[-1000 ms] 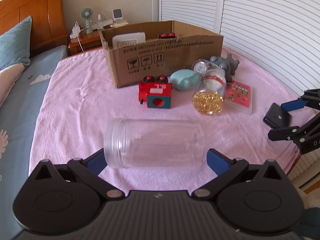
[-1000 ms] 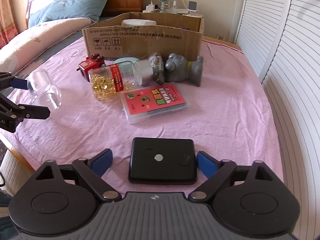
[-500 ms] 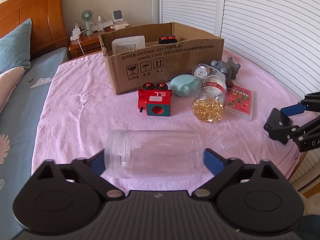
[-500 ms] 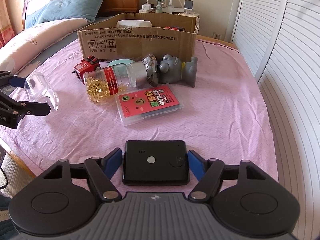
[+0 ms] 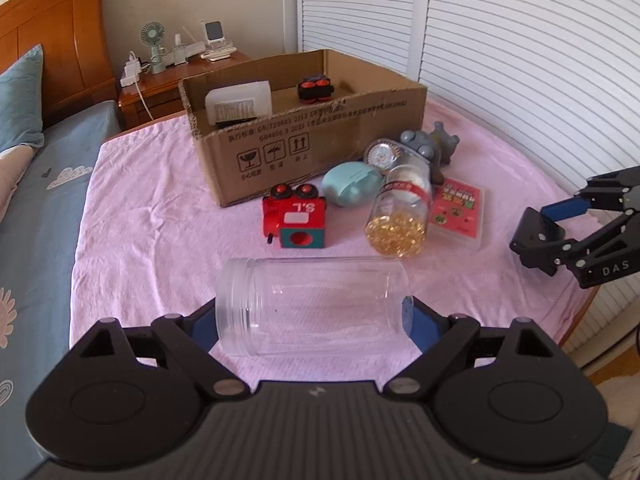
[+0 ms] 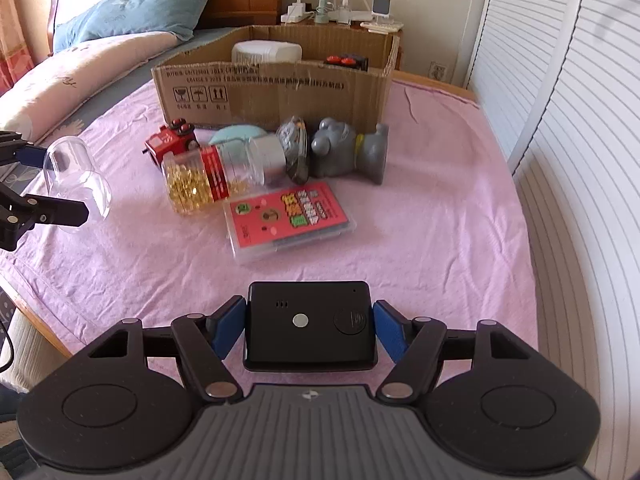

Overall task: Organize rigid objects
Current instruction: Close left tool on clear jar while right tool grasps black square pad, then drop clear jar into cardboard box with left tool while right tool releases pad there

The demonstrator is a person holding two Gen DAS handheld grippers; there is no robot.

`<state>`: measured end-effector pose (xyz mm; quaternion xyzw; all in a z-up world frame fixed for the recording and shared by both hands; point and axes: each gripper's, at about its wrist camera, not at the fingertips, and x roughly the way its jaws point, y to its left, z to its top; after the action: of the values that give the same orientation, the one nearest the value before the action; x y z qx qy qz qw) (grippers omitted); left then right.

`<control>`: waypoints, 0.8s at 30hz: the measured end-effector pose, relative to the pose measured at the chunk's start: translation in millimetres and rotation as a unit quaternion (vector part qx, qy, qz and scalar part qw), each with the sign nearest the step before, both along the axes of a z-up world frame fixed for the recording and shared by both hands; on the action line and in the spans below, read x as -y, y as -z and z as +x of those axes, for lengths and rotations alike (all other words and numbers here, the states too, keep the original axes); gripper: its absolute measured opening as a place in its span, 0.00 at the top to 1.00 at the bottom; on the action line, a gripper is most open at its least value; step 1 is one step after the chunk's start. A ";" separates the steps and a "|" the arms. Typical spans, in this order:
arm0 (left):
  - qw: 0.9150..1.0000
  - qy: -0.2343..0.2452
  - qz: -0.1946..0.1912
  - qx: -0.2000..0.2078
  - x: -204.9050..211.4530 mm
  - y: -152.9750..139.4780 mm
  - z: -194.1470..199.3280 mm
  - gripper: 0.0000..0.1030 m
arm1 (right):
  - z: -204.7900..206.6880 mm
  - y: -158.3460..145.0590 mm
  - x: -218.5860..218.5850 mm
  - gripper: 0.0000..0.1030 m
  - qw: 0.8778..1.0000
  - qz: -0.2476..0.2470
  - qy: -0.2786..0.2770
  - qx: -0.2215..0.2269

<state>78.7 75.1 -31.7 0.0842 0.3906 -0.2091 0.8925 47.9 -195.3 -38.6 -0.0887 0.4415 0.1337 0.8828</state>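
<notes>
A clear empty plastic jar [image 5: 312, 312] lies sideways between the blue pads of my left gripper [image 5: 312, 318], which is shut on its two ends and holds it just above the pink bedspread [image 5: 160, 220]. From the right wrist view the same jar [image 6: 76, 178] hangs in the left gripper [image 6: 50, 184] at the left edge. My right gripper [image 6: 310, 326] is shut on a flat black device [image 6: 310, 326], pads pressing its short sides. In the left wrist view that black device [image 5: 536, 236] sits in the right gripper [image 5: 554, 236] at the far right.
An open cardboard box [image 5: 312, 140] stands at the back with a white container [image 5: 238, 102] and a small black-red toy [image 5: 316, 88] inside. Before it lie a red toy train [image 5: 296, 220], a teal case [image 5: 350, 186], a capsule bottle [image 5: 400, 224], a grey figurine [image 5: 428, 146] and a pink card case [image 5: 458, 212].
Both grippers went from open to shut: the left onto the clear jar, the right onto the black device. The left gripper has then risen a little with the jar.
</notes>
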 end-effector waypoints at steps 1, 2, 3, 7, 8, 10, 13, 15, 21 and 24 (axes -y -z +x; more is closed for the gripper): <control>1.000 0.002 -0.002 -0.002 0.8 -2.7 1.2 0.12 | 1.0 -2.5 0.3 0.28 1.000 0.000 -0.001 0.002; 1.000 0.005 -0.004 -0.003 1.4 -5.8 2.7 0.12 | 1.8 -5.1 0.5 0.28 1.000 -0.001 -0.004 0.005; 1.000 0.007 -0.006 -0.003 2.1 -9.0 4.4 0.12 | 2.9 -7.9 0.5 0.28 1.000 -0.002 -0.008 0.009; 1.000 0.006 -0.008 0.002 6.0 -23.9 16.1 0.12 | 10.7 -19.7 0.7 0.28 1.000 -0.004 -0.018 0.021; 1.000 0.005 -0.008 0.005 7.2 -28.0 20.1 0.12 | 13.3 -23.6 1.2 0.28 0.999 -0.002 -0.021 0.024; 1.000 0.001 -0.005 0.012 10.2 -35.8 29.0 0.12 | 19.1 -30.8 1.6 0.28 0.999 0.002 -0.027 0.031; 1.000 -0.002 0.000 0.025 15.5 -47.3 46.7 0.12 | 29.5 -41.8 1.2 0.28 0.998 0.004 -0.036 0.044; 0.999 -0.007 0.001 0.036 19.1 -54.4 61.2 0.12 | 37.2 -48.5 -0.3 0.28 0.998 0.006 -0.042 0.053; 0.998 -0.018 -0.010 0.056 27.4 -70.1 109.3 0.12 | 62.9 -67.4 -5.5 0.28 0.995 0.006 -0.060 0.077; 0.998 -0.028 -0.016 0.057 30.8 -71.7 132.6 0.12 | 76.9 -74.1 -8.3 0.28 0.994 0.003 -0.065 0.084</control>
<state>211.3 44.3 40.1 0.0707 0.3381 -0.1846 0.9201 124.9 -187.0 35.5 -0.1252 0.3583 0.1847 0.9066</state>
